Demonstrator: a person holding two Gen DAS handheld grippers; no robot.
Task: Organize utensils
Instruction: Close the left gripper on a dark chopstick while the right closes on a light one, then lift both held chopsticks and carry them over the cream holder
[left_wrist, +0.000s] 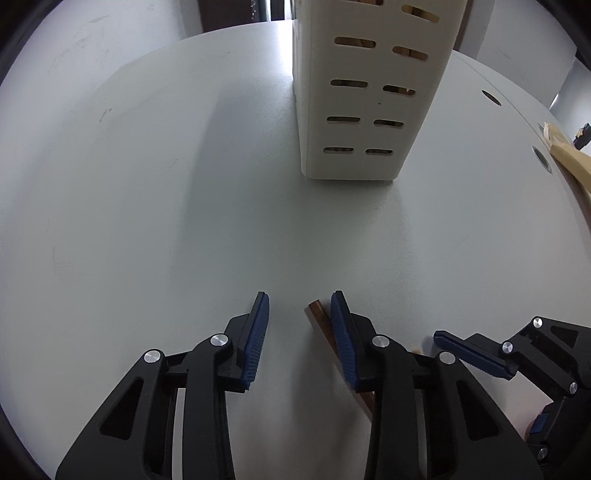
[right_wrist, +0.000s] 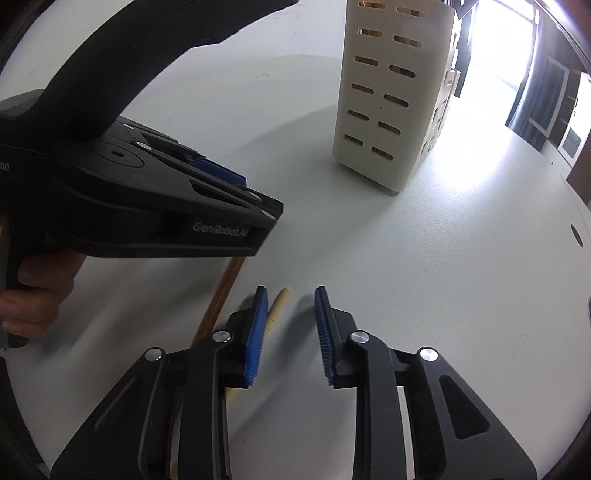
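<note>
A white slotted utensil holder stands upright on the grey table, with wooden utensils showing through its slots; it also shows in the right wrist view. My left gripper is open and low over the table, a dark brown stick lying between its jaws against the right pad. The same stick shows in the right wrist view. My right gripper is open, with a pale cream stick lying just inside its left pad. The right gripper also shows in the left wrist view.
A light wooden utensil lies at the table's right edge. The table has round holes near that edge. The left gripper body and the hand holding it fill the left of the right wrist view.
</note>
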